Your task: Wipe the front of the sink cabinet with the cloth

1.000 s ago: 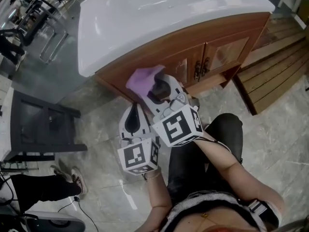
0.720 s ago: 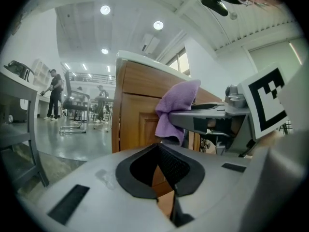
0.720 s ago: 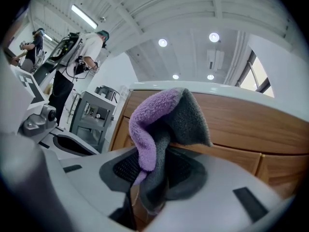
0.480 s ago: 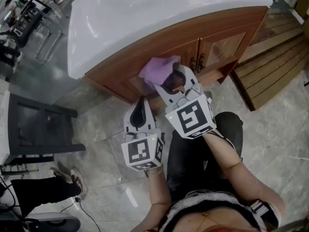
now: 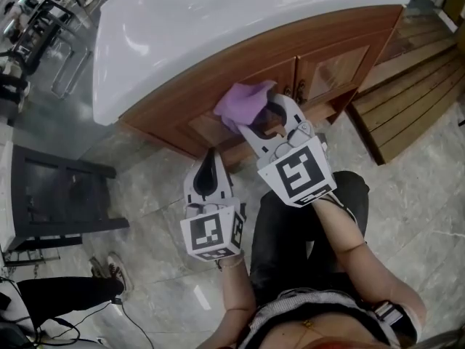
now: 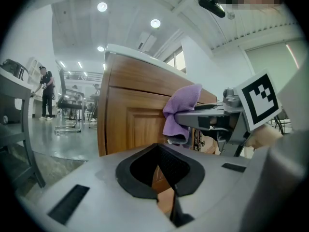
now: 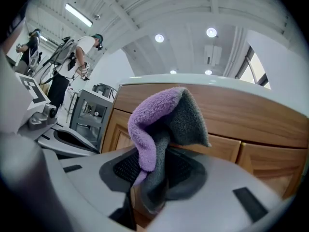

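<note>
2 grippers show: your right gripper (image 5: 265, 115) pinches the purple cloth (image 5: 243, 100) against the sink cabinet (image 5: 182, 97). Your left gripper (image 5: 211, 155) is closed, empty.

Open lab hall: freestanding sink cabinet (image 5: 218, 97), ceiling spotlights (image 7: 211, 32), people (image 7: 72, 66) beyond.

**Purple cloth against brown wood**

The cloth (image 5: 245, 102) is lilac purple on one face and mid grey on the other. The cabinet (image 5: 218, 86) is warm reddish-brown wood with a faint grain, under a glossy white sink (image 5: 218, 20). Its door handles (image 5: 296, 90) are dark metal. The left gripper (image 5: 211, 152) and right gripper (image 5: 263, 112) are pale grey with black jaw linings, and each carries a cube of black-and-white square markers. The floor (image 5: 414, 187) is grey, marbled with pale veins. The trousers (image 5: 290, 231) are black. The slats (image 5: 407, 100) are brown, and the stand (image 5: 58, 195) is dark grey.
</note>
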